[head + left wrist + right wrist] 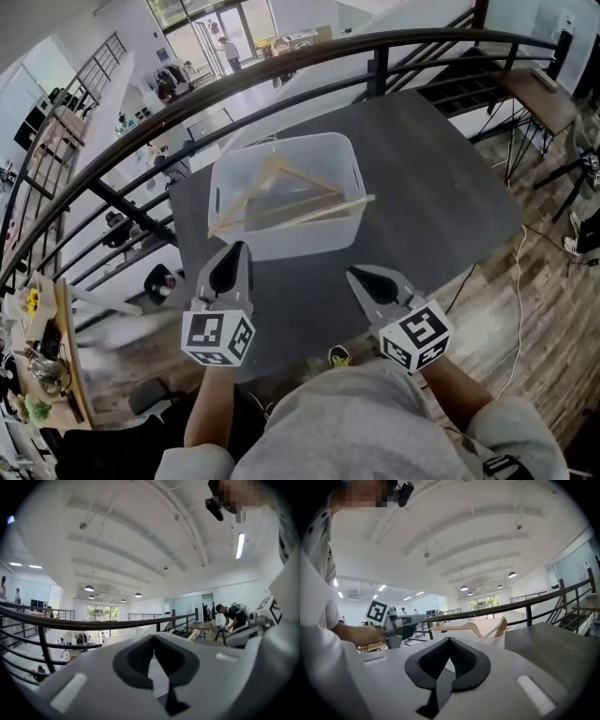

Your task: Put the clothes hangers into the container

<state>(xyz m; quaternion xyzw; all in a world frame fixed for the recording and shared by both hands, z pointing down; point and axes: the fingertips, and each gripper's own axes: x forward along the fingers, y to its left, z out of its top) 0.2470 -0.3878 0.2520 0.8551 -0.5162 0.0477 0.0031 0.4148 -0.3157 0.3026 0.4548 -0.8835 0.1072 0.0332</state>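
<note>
1. Here, a white box (286,242) sits in the middle of the dark bench (431,187).
2. Wooden hangers (281,192) lie inside the box, leaning across each other.
3. One long hanger end pokes out over the right rim of the box.
4. The left gripper (236,247) is close to the front wall of the box, by the near edge of the bench. Its jaws are clenched together with nothing between them.
5. The right gripper (356,275) is beside it, a bit further from the box. Its jaws are clenched tight too and hold nothing.
6. Both grippers are apart from the hangers.
</note>
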